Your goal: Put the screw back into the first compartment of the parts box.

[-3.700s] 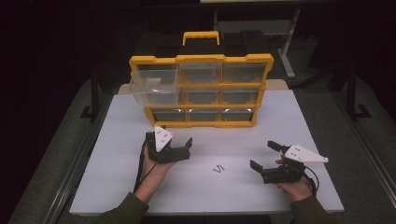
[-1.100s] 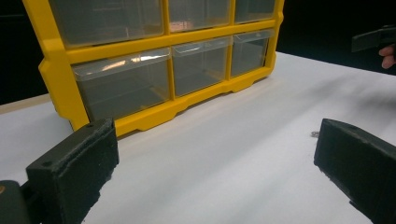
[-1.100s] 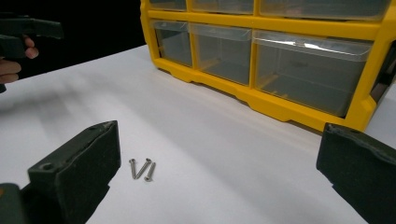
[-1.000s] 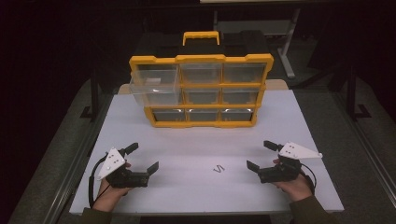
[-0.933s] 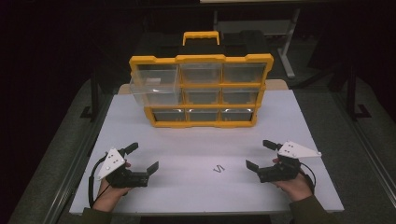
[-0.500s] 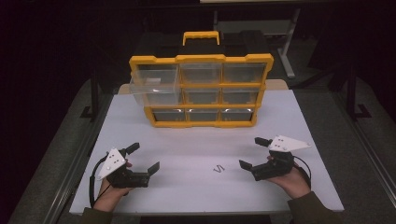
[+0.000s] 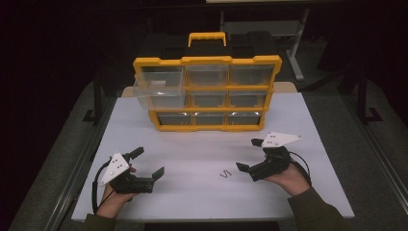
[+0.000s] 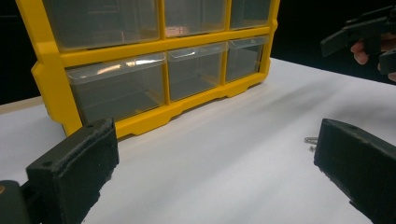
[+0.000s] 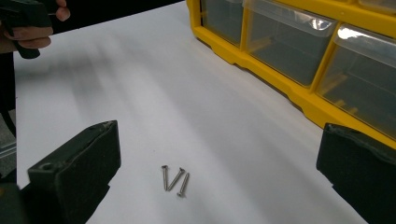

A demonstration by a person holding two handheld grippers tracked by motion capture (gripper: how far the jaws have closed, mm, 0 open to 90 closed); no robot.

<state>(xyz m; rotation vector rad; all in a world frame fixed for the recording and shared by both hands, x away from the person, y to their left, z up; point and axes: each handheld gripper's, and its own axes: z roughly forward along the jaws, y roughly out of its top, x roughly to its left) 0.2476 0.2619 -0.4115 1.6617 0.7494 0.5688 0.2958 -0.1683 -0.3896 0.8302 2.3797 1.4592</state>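
A yellow organiser with clear drawers stands at the back of the white table; its top-left drawer is pulled out. Three small screws lie on the table in front. My right gripper is open, just right of the screws, jaws either side of them in the right gripper view. My left gripper is open at the front left, empty, facing the organiser's bottom row. The screws peek past its right jaw.
The organiser has a yellow handle on top and black lids behind. A metal rail runs along the table's left edge. Bare white table lies between the two grippers and the organiser.
The left gripper went from the table's middle to the front left. The right gripper has shifted left and forward, closer to the screws.
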